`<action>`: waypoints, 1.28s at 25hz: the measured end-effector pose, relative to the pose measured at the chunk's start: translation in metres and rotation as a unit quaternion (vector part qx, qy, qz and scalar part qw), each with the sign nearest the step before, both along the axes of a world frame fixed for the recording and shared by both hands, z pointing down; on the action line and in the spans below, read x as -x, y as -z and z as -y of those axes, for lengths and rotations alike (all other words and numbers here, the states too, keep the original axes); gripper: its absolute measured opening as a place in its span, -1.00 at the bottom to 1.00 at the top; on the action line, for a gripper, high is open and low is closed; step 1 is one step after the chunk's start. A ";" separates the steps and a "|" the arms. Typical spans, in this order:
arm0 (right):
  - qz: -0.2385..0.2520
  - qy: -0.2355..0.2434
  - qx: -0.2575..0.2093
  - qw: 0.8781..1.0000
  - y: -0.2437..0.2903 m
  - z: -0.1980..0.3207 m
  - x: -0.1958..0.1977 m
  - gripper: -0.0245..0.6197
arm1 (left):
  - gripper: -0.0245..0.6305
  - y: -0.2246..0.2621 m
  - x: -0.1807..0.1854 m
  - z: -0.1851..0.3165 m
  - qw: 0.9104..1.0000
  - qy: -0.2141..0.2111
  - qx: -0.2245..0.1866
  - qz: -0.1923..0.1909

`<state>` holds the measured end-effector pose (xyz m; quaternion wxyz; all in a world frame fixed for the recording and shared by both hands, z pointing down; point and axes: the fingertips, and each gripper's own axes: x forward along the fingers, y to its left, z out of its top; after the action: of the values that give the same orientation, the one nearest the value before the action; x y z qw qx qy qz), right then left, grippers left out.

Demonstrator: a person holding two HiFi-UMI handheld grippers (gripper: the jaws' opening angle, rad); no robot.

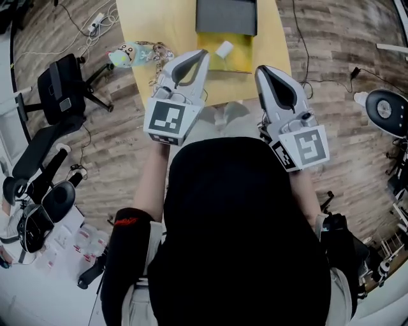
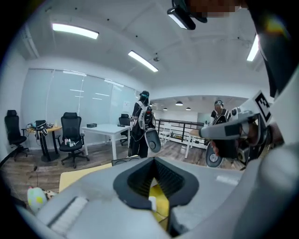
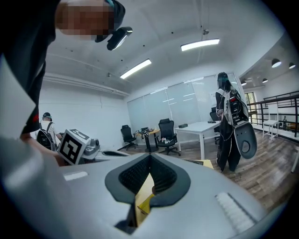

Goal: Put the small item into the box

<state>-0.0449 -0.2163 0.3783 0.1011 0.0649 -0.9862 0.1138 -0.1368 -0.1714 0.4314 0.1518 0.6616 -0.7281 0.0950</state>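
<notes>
Small white item [image 1: 224, 49] lies on a yellow sheet [image 1: 241, 62] on the counter [image 1: 153, 25], ahead of both tongs and between their tips, just short of the dark box [image 1: 226, 16]. The left tongs [image 1: 199, 58] and right tongs [image 1: 264, 71] are both fully closed and hold nothing. If they come down closed, I judge they would knock the light piece away instead of gripping it. Its long axis seems to slant toward the box, though it is too small to be sure.

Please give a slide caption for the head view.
Left gripper and right gripper, shut and empty, near a yellow table with dark box and small white item.
</notes>
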 end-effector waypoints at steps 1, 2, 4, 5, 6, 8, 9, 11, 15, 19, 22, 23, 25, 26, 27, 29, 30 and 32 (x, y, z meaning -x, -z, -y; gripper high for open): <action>0.002 -0.003 -0.002 1.000 0.003 -0.004 0.001 -0.92 | -0.92 0.009 0.001 -0.005 1.000 -0.002 -0.011 0.001; 0.004 -0.007 -0.004 1.000 0.006 -0.009 0.002 -0.92 | -0.92 0.018 0.001 -0.010 1.000 -0.004 -0.022 -0.003; 0.007 -0.015 -0.007 1.000 0.012 -0.017 0.003 -0.92 | -0.92 0.035 0.002 -0.018 0.999 0.000 -0.042 -0.015; 0.009 -0.019 -0.009 1.000 0.015 -0.021 0.004 -0.92 | -0.92 0.042 0.003 -0.023 0.999 0.002 -0.050 -0.017; 0.010 -0.024 -0.011 1.000 0.017 -0.025 0.005 -0.92 | -0.92 0.049 0.005 -0.028 0.998 0.003 -0.058 -0.015; 0.014 -0.033 -0.014 0.999 0.022 -0.032 0.007 -0.92 | -0.92 0.062 0.011 -0.039 0.997 0.004 -0.073 -0.006; 0.015 -0.037 -0.015 0.999 0.025 -0.035 0.008 -0.92 | -0.92 0.069 0.013 -0.043 0.997 0.004 -0.081 -0.002; 0.020 -0.044 -0.020 0.999 0.032 -0.041 0.009 -0.92 | -0.92 0.082 0.018 -0.051 0.995 0.003 -0.096 0.006; 0.037 -0.055 -0.029 0.997 0.046 -0.053 0.012 -0.92 | -0.92 0.099 0.017 -0.061 0.993 -0.019 -0.114 0.018; 0.055 -0.061 -0.039 0.996 0.058 -0.066 0.016 -0.92 | -0.92 0.114 0.012 -0.071 0.990 -0.034 -0.133 0.028; 0.065 -0.067 -0.041 0.995 0.065 -0.076 0.019 -0.92 | -0.92 0.122 0.010 -0.080 0.988 -0.042 -0.143 0.027; 0.068 -0.068 -0.041 0.995 0.067 -0.079 0.020 -0.92 | -0.92 0.125 0.009 -0.081 0.988 -0.046 -0.147 0.030; 0.076 -0.069 -0.044 0.994 0.073 -0.084 0.021 -0.92 | -0.92 0.133 0.007 -0.083 0.986 -0.052 -0.156 0.036; 0.080 -0.069 -0.047 0.993 0.076 -0.086 0.023 -0.92 | -0.92 0.138 0.007 -0.084 0.985 -0.055 -0.161 0.040; 0.084 -0.070 -0.049 0.993 0.079 -0.087 0.024 -0.92 | -0.92 0.142 0.007 -0.085 0.983 -0.056 -0.167 0.044; 0.091 -0.071 -0.054 0.992 0.086 -0.088 0.026 -0.92 | -0.92 0.150 0.008 -0.087 0.981 -0.055 -0.178 0.050; 0.094 -0.073 -0.057 0.991 0.089 -0.089 0.026 -0.92 | -0.92 0.153 0.009 -0.089 0.981 -0.053 -0.182 0.051; 0.102 -0.079 -0.060 0.990 0.097 -0.089 0.026 -0.92 | -0.92 0.157 0.010 -0.094 0.980 -0.050 -0.186 0.053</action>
<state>-0.0706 -0.1271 0.2814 -0.0132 0.1367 -0.9882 0.0679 -0.1470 -0.0776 0.2748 -0.0175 0.7082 -0.7058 0.0002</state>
